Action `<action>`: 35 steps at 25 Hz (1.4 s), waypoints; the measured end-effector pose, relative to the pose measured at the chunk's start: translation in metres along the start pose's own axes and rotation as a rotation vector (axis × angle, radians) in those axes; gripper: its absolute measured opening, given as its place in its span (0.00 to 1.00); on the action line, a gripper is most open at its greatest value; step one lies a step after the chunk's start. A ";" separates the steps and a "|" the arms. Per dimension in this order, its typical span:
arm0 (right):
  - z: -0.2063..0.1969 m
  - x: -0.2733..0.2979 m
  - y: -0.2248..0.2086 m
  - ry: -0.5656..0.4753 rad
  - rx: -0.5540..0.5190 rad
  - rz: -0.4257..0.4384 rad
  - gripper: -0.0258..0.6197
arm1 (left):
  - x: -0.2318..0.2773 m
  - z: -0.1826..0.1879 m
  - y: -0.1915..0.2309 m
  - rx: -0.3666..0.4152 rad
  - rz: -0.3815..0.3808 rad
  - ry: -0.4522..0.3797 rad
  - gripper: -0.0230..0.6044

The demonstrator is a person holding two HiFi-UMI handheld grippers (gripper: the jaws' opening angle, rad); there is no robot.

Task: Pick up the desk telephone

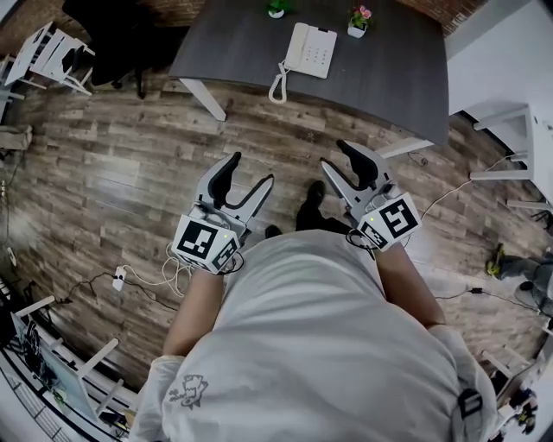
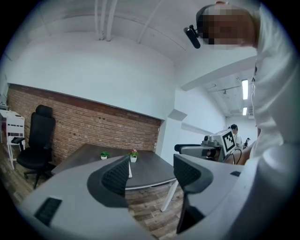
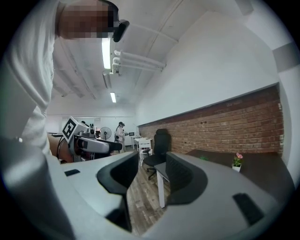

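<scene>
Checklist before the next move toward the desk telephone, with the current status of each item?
1. Left tongs open, empty: ok.
2. Right tongs open, empty: ok.
3. Telephone in view on the desk: ok.
4. Tongs within reach of the telephone: not ok, both are over the floor, short of the desk.
5. Coiled cord free to lift: cannot tell.
6. Flower pot apart from the telephone: ok.
</scene>
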State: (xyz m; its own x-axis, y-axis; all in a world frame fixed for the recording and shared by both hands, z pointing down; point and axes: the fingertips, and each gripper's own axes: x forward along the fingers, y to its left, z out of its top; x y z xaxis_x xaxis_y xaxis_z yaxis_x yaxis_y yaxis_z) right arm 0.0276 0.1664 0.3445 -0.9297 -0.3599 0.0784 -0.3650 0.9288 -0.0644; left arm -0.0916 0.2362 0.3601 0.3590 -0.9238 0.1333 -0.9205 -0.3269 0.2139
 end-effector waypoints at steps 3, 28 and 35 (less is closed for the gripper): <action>0.000 0.015 -0.028 0.003 0.002 0.022 0.33 | 0.024 0.006 0.011 0.004 0.023 0.007 0.53; 0.006 0.019 -0.252 -0.011 0.036 -0.027 0.34 | 0.235 0.042 0.025 0.020 0.012 0.031 0.52; 0.001 0.014 -0.260 0.000 0.040 -0.086 0.34 | 0.255 0.046 0.036 0.003 -0.024 0.019 0.52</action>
State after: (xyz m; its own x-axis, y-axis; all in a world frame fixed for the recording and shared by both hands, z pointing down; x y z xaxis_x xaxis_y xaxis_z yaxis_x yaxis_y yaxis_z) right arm 0.1096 -0.0797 0.3615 -0.8949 -0.4379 0.0858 -0.4449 0.8903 -0.0968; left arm -0.0401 -0.0204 0.3574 0.3840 -0.9116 0.1466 -0.9120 -0.3497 0.2145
